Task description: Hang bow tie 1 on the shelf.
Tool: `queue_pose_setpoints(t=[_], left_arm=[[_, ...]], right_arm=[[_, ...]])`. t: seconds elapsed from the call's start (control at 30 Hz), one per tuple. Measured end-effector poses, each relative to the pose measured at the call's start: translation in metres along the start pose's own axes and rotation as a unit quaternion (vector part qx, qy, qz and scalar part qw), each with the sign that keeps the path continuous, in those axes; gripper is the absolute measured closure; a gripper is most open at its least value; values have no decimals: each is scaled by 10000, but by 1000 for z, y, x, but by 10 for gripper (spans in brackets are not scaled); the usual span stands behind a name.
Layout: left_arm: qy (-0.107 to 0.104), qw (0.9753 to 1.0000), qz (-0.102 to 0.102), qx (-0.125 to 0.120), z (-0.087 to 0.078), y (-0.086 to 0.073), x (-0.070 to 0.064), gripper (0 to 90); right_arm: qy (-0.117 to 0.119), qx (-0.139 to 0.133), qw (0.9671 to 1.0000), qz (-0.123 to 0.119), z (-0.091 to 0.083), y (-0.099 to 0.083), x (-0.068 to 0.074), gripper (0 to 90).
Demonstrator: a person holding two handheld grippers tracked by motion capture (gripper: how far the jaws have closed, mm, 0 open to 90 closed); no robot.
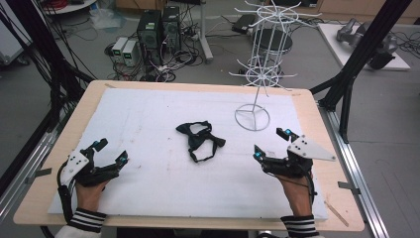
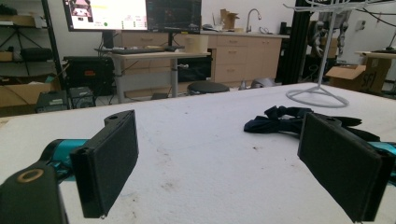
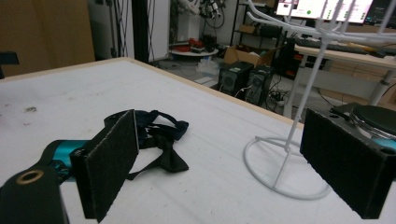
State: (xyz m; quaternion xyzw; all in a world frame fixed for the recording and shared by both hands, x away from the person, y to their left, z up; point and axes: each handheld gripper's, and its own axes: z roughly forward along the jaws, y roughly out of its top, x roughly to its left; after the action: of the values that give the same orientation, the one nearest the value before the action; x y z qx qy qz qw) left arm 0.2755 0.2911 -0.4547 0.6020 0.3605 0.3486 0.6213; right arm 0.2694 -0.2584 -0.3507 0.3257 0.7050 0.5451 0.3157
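While my left gripper and right gripper rest near the table's near edge, both with jaws spread wide and holding nothing, the black bow tie lies between them on the white mat, well apart from each. Its long axis runs from the far left toward the near right, with its strap looped at the near end. My own right jaw partly hides it in the left gripper view. Beyond it stands the white wire rack, its top cut off.

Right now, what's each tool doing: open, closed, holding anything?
Left tool: open, holding nothing.
Right tool: open, holding nothing, near the bow tie.
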Motion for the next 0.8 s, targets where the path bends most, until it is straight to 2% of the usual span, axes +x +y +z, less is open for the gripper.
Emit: queue_pose_setpoints(t=[0.07, 0.2, 0.33, 0.4, 0.57, 0.77, 0.8], left_arm=[[-3, 10000, 4, 2, 0, 0, 0, 128], [2, 10000, 4, 0, 0, 0, 0, 128], [1, 10000, 8, -2, 0, 0, 0, 128], [1, 10000, 10, 0, 0, 0, 0, 128], [27, 10000, 21, 1, -1, 0, 0, 128], [20, 10000, -9, 39, -1, 0, 1, 128], [16, 10000, -38, 14, 0, 0, 1, 128]], right_arm=[[46, 24, 10000, -22, 2, 4, 2, 109], [326, 203, 9991, -155, 15, 20, 10, 109], [459, 283, 9983, -214, 23, 27, 13, 109], [556, 331, 9974, -323, 29, 32, 16, 109], [721, 427, 9956, -408, 35, 40, 22, 109], [807, 585, 9938, -486, 43, 46, 24, 109], [836, 628, 9936, -430, 46, 47, 25, 109]])
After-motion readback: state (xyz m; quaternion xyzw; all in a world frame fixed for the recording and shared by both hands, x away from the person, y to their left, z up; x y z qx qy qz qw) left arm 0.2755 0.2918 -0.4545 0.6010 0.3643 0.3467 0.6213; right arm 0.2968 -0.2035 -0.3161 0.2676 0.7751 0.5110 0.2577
